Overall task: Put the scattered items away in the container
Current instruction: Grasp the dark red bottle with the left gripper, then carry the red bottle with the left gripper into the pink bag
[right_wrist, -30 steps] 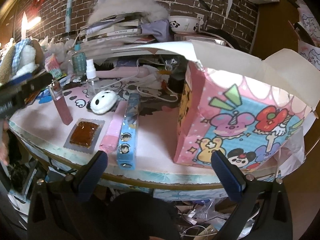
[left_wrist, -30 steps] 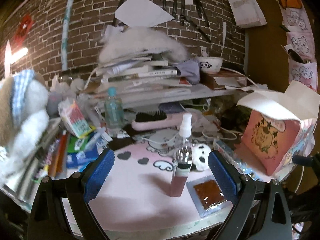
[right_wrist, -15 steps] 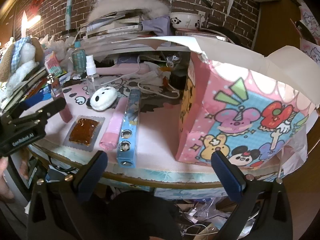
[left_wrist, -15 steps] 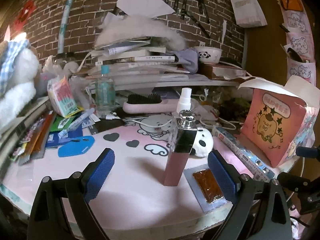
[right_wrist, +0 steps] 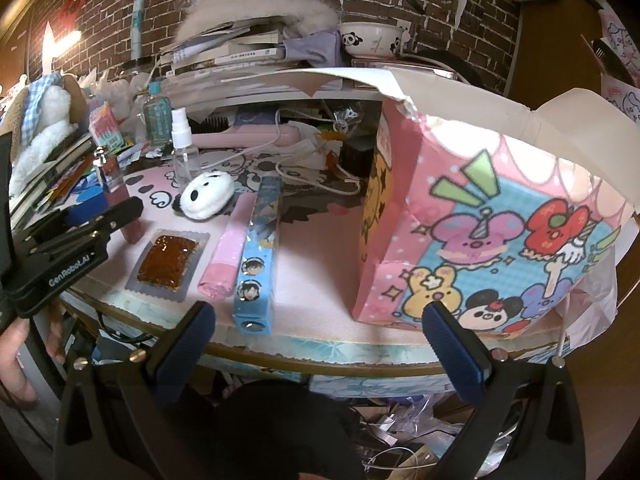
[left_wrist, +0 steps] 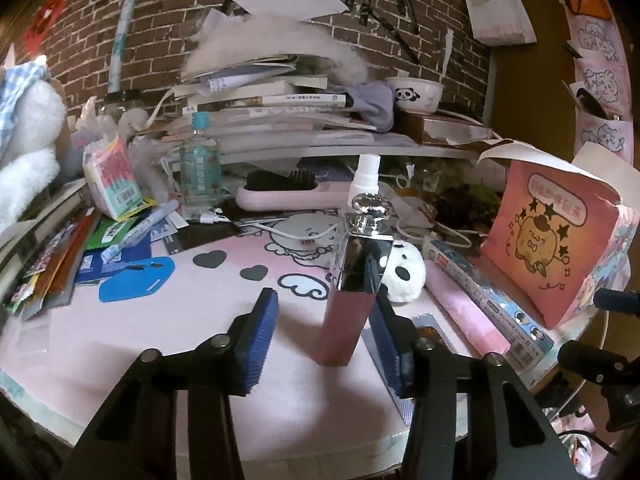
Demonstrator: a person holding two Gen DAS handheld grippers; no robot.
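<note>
A pink bottle with a silver cap stands upright on the pink table mat. My left gripper is open, its jaws partly closed around the bottle, the right pad close against it. The bottle also shows in the right wrist view, behind the left gripper. My right gripper is open and empty at the table's front edge. The pink cartoon box with open flaps stands to the right. A brown sachet, a pink roll, a blue tube box and a panda puff lie between.
A clear spray bottle, a water bottle, a pink hairbrush, cables and snack packets crowd the back. Stacked books sit on a shelf against the brick wall. A plush toy is at far left.
My left gripper has moved forward and lower toward the pink bottle, and its jaws have narrowed around it. The right gripper has barely moved.
</note>
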